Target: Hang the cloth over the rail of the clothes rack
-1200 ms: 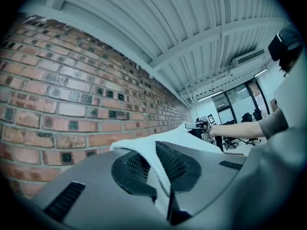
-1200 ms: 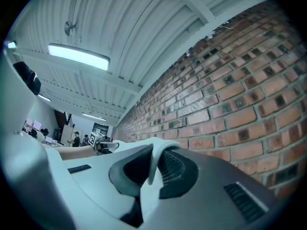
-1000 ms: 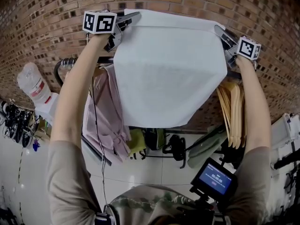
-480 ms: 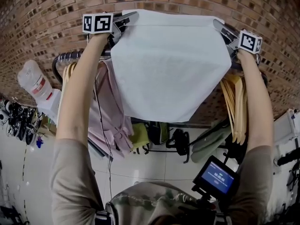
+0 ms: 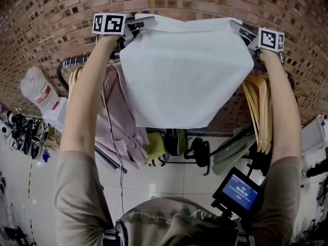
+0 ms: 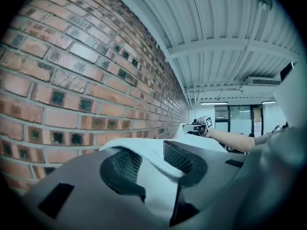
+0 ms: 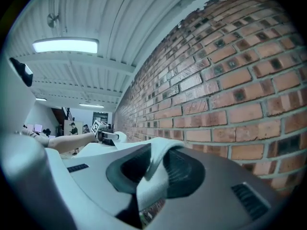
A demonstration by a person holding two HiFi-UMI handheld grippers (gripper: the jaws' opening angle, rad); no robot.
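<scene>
A lit screen glows at 5 o'clock, nearest the camera, below a person's raised arms. Beyond them a white cloth is spread wide at 12 o'clock in front of the rail of the clothes rack; whether it rests on the rail cannot be told. The left gripper, at 11 o'clock, has just been opening its jaws, and one corner of the cloth lies loose between the parted pads. The right gripper, at 1 o'clock, pinches the other corner tight. A pink garment hangs at 8 o'clock and wooden hangers at 3 o'clock, with a brick wall behind.
</scene>
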